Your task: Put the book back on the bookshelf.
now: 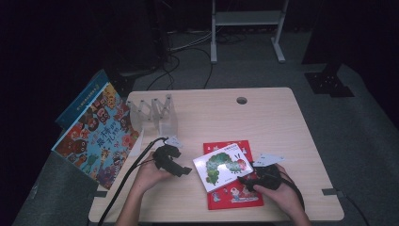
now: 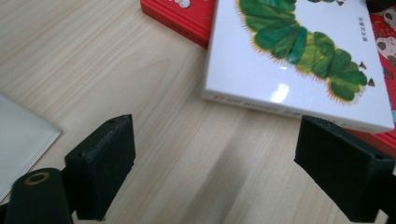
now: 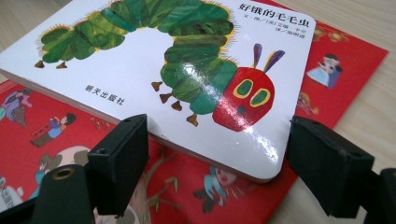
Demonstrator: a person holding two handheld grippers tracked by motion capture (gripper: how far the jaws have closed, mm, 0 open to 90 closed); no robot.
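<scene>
White caterpillar book (image 1: 222, 165) lies on red book (image 1: 234, 190), front-centre of bench (image 1: 273, 122). Left gripper (image 1: 181, 169) jaws apart just left of it; right gripper (image 1: 245, 181) jaws apart at its right corner, nothing clamped.

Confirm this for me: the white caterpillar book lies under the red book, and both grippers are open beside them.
Not right. The caterpillar book lies on top of the red book, not under it; the right gripper view shows its corner overlapping the red cover. The rest holds: the left gripper and right gripper are both open beside the books.
</scene>
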